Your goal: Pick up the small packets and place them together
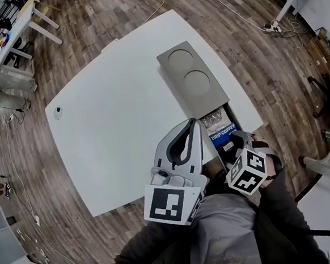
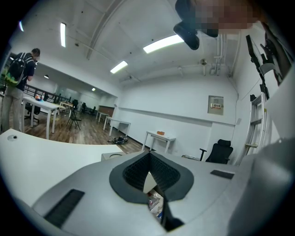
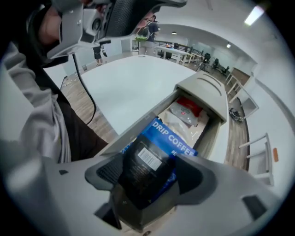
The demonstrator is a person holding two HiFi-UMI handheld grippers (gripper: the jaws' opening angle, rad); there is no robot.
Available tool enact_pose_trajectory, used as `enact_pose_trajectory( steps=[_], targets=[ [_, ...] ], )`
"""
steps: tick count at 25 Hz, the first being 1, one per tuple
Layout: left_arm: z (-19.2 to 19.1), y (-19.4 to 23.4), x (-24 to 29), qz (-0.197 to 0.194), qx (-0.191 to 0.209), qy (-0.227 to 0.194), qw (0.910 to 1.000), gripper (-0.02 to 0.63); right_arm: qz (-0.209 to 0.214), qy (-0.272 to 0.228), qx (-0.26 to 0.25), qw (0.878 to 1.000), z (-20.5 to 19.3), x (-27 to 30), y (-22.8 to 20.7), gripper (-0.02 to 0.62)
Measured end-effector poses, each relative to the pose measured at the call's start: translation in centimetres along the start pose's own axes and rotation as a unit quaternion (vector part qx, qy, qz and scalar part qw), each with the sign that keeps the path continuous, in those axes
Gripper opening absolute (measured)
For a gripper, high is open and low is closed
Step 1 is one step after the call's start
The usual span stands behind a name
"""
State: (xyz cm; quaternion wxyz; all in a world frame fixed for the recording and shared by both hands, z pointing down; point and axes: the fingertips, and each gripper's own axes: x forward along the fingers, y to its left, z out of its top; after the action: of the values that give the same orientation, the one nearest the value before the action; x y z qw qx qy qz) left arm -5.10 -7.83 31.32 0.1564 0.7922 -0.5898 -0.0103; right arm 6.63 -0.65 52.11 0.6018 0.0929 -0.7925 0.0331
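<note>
Jaws of the right gripper (image 3: pixel 150 182) stand wide, with the black packet (image 3: pixel 147 159) loose between them. It lies on the blue drip-coffee packet (image 3: pixel 177 140) in the open drawer (image 3: pixel 213 138). The left gripper (image 2: pixel 148 154) has its jaws together on nothing. Closing now could pinch the blue packet too, or push the slick black one aside. Only the right gripper view shows that overlap, while the head view alone shows the drawer set into the white surface (image 1: pixel 124 115).
</note>
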Motion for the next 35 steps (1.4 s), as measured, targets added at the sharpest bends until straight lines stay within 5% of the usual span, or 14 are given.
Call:
enact_pose_trajectory(
  steps=[3,5,6,21,35],
  targets=[
    [-0.2,0.7,-0.2,0.005,-0.003,0.002,1.0,0.003,-0.025,0.001,-0.003,1.0,0.3,-0.1,-0.8,0.318],
    [-0.4,1.0,-0.2,0.01,-0.006,0.004,0.9999,0.003,-0.043,-0.012,0.0,0.999,0.7,-0.5,-1.6,0.056],
    [-0.5,1.1,-0.2,0.011,-0.007,0.006,0.9999,0.003,-0.044,-0.016,0.003,0.999,0.8,-0.5,-1.7,0.044],
    [2.0,1.4,-1.6,0.013,0.012,-0.025,0.9995,0.003,-0.1,-0.152,0.058,0.982,6.6,-7.7,-6.5,0.04],
    [2.6,3.9,0.0,0.085,0.015,-0.012,0.9962,0.003,-0.086,-0.232,0.01,0.969,14.5,-8.1,-13.3,0.04]
  ],
)
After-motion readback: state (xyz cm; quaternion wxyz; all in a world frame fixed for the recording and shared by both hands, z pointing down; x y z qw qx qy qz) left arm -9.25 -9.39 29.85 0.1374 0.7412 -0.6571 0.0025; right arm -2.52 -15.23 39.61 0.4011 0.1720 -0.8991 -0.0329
